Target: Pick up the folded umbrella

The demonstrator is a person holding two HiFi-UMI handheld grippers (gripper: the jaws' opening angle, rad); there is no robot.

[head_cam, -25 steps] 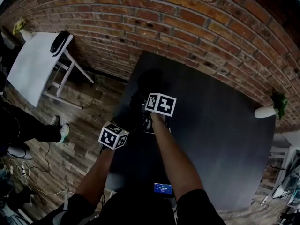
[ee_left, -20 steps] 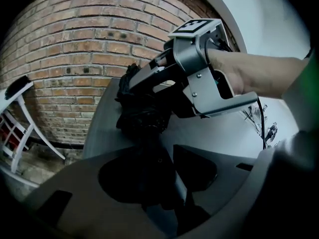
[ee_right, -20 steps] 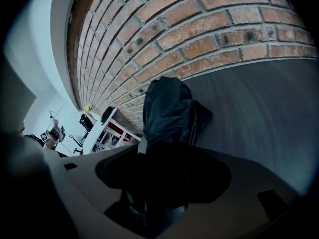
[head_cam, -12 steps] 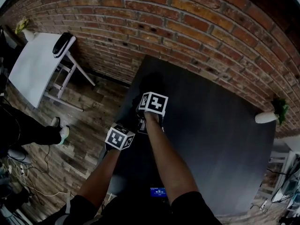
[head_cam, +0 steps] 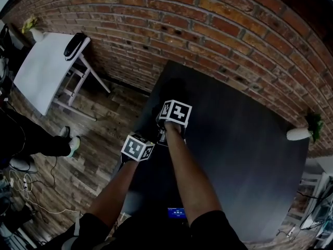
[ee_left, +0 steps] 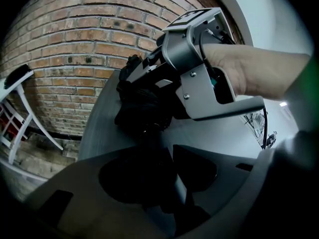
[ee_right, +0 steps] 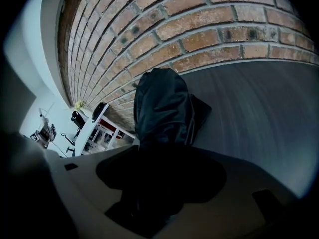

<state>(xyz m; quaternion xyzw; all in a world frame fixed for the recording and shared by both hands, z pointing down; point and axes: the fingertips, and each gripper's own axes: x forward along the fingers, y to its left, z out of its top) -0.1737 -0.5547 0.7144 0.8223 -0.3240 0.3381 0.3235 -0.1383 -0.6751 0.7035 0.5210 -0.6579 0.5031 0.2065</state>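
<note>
Head view: left gripper (ee_left: 172, 153) and right gripper (ee_right: 159, 156) clamp folded umbrella (ee_right: 162, 108) near left edge of table (head_cam: 239, 139).

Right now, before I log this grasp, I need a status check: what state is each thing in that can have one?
folded umbrella: folded shut, held by both grippers; whether it is off the table cannot be told.
right gripper: shut on the umbrella's thick part.
left gripper: looks shut on the umbrella's thin end, which runs in between its jaws.
</note>
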